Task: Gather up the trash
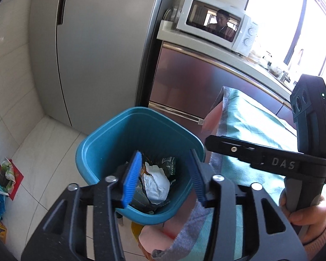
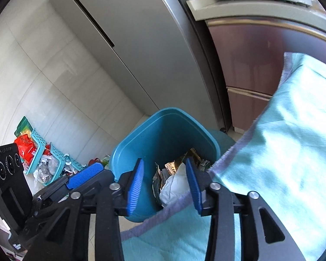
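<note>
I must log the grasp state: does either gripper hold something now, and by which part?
Nothing is held. The left gripper and right gripper are both open above the blue trash bin, with no trash between their fingers; the wrappers lie inside it.

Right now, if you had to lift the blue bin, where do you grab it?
Grip the blue bin by its rolled top rim on the near side, coming from above. One finger inside, one outside: the mouth is open and the wrappers sit low, clear of the rim.
</note>
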### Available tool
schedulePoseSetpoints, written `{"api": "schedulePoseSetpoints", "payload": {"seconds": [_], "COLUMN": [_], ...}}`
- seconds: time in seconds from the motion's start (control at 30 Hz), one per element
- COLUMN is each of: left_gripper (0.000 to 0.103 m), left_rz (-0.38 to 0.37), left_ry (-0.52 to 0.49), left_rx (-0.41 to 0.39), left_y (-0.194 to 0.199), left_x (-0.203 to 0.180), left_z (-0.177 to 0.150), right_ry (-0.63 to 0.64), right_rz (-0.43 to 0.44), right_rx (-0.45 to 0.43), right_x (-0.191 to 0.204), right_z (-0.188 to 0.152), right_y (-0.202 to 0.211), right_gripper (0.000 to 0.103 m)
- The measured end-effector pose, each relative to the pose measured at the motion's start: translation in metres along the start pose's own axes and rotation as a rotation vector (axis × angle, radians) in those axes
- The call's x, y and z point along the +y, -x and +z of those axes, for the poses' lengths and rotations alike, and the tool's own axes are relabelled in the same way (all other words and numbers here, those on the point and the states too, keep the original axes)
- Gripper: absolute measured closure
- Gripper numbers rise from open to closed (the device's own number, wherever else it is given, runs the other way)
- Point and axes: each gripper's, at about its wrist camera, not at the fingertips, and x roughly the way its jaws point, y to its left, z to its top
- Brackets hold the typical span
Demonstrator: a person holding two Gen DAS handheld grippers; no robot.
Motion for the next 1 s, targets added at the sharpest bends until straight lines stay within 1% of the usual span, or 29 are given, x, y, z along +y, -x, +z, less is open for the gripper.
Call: {"api": "schedulePoseSetpoints", "payload": {"seconds": [0.03, 0.07, 0.1, 0.17, 0.2, 0.23, 0.27, 0.3, 0.33, 0.37, 0.43, 0.53, 0.63, 0.7, 0.9, 1.0], "left_gripper": [0.047, 0.044, 0.039, 0.034, 0.028, 0.022, 0.02, 0.013, 0.005, 0.006, 0.006, 0.006, 0.006, 0.006, 0.006, 0.006], "left_rz": [-0.002, -0.004, -0.007, -0.012, -0.016, -0.019, -0.022, -0.027, -0.029, -0.032, -0.045, -0.054, -0.061, -0.078, -0.138, -0.159], "left_ry": [-0.005, -0.008, -0.012, -0.022, -0.029, -0.037, -0.046, -0.06, -0.07, -0.075, -0.094, -0.118, -0.146, -0.16, -0.226, -0.256], "left_rx": [-0.008, -0.017, -0.026, -0.044, -0.053, -0.063, -0.072, -0.08, -0.089, -0.102, -0.112, -0.128, -0.159, -0.176, -0.247, -0.286], "left_y": [0.004, 0.008, 0.012, 0.021, 0.026, 0.03, 0.035, 0.038, 0.042, 0.046, 0.053, 0.06, 0.067, 0.071, 0.083, 0.088], "left_x": [-0.001, -0.001, -0.002, -0.005, -0.008, -0.01, -0.014, -0.018, -0.023, -0.027, -0.037, -0.055, -0.078, -0.092, -0.137, -0.158], "left_z": [-0.001, -0.002, -0.002, -0.005, -0.007, -0.009, -0.011, -0.013, -0.016, -0.018, -0.023, -0.03, -0.038, -0.043, -0.058, -0.061], "right_ry": [0.004, -0.001, 0.003, 0.011, 0.019, 0.03, 0.039, 0.049, 0.06, 0.068, 0.078, 0.101, 0.1, 0.076, 0.011, -0.009], "right_rz": [0.0, -0.008, -0.016, -0.024, -0.04, -0.056, -0.082, -0.098, -0.11, -0.131, -0.169, -0.238, -0.312, -0.365, -0.536, -0.598], "right_rx": [-0.017, -0.021, -0.039, -0.066, -0.079, -0.092, -0.091, -0.112, -0.128, -0.149, -0.186, -0.251, -0.325, -0.374, -0.475, -0.53], "right_x": [-0.001, -0.002, -0.002, -0.005, -0.006, -0.007, -0.007, -0.007, -0.006, -0.006, -0.007, -0.007, -0.012, -0.017, -0.039, -0.046], "right_z": [-0.002, -0.004, -0.006, -0.011, -0.015, -0.018, -0.022, -0.028, -0.033, -0.039, -0.051, -0.07, -0.094, -0.11, -0.147, -0.163], "right_y": [0.007, 0.014, 0.022, 0.037, 0.046, 0.054, 0.063, 0.074, 0.082, 0.093, 0.111, 0.14, 0.171, 0.188, 0.231, 0.252], "right_gripper": [0.052, 0.05, 0.044, 0.04, 0.036, 0.03, 0.027, 0.02, 0.018, 0.017, 0.011, 0.007, 0.007, 0.007, 0.007, 0.007]}}
